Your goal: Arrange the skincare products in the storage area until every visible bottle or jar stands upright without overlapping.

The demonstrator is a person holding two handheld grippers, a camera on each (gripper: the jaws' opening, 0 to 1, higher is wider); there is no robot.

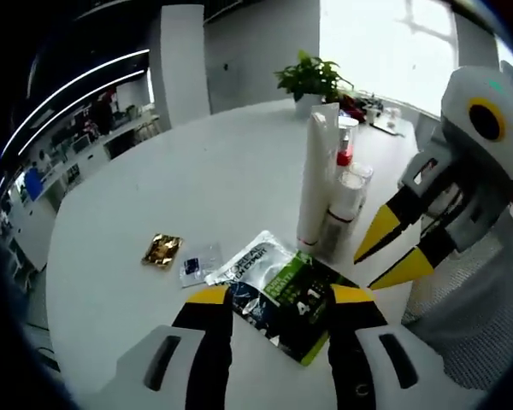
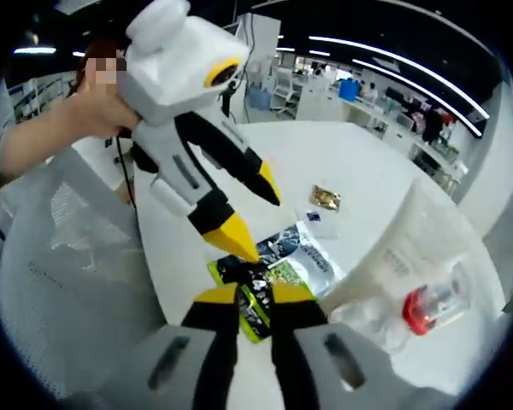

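- Where the left gripper view looks down on the round white table (image 1: 222,179), the left gripper (image 1: 278,295) hangs over a flat green, black and silver foil sachet (image 1: 282,295) lying on the tabletop, its yellow-tipped black jaws spread wide to either side of the sachet and gripping nothing.
- Just beyond the sachet stands an upright cluster of skincare products: a tall white squeeze tube (image 1: 314,184), a small bottle with a red cap (image 1: 345,147) behind it, and a clear-capped white bottle (image 1: 342,209) at the front; the three are pressed close together.
- A small gold foil packet (image 1: 162,249) and a small clear packet with a blue mark (image 1: 195,266) lie flat on the table to the view's left of the sachet, apart from the bottles.
- The right gripper (image 1: 398,249) enters from the right, jaws parted and empty, tips close to the clear-capped bottle.
- In the right gripper view, the right gripper (image 2: 255,295) shows its jaws slightly apart above the sachet's (image 2: 274,265) edge.
- A person's hand (image 2: 103,107) holds the left gripper (image 2: 256,218) above the sachet.
- A potted green plant (image 1: 312,81) stands at the table's far edge.
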